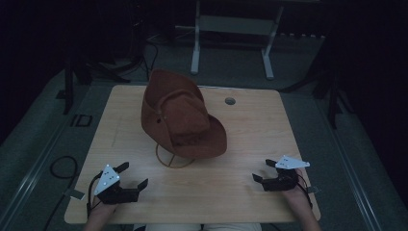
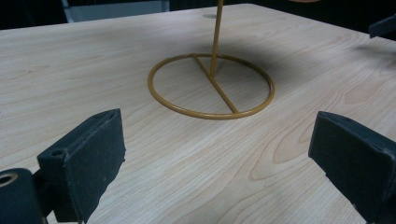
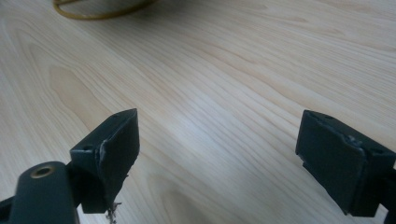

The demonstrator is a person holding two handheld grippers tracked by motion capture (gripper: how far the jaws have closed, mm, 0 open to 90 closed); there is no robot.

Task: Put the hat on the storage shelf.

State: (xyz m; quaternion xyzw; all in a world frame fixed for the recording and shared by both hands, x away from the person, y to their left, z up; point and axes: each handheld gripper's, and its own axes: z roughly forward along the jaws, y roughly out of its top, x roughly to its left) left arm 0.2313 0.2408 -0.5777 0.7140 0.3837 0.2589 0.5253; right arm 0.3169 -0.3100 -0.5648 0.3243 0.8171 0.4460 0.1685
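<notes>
A brown felt wide-brimmed hat (image 1: 180, 115) sits tilted on a thin mustard-yellow wire stand (image 2: 212, 84), a little left of centre in the high view, on the pale wood-grain worktop (image 1: 240, 192). The stand's round ring base lies flat on the worktop, with a straight bar across it and an upright rod rising from that bar. The hat is the only hollow thing here; its inside is hidden, beyond the rod going up under it.

The left tongs (image 1: 132, 174) rest at the lower left of the high view, jaws spread wide and holding nothing, aimed toward the ring base. The right tongs (image 1: 263, 170) rest at the lower right, also spread wide and empty, well apart from the stand.
</notes>
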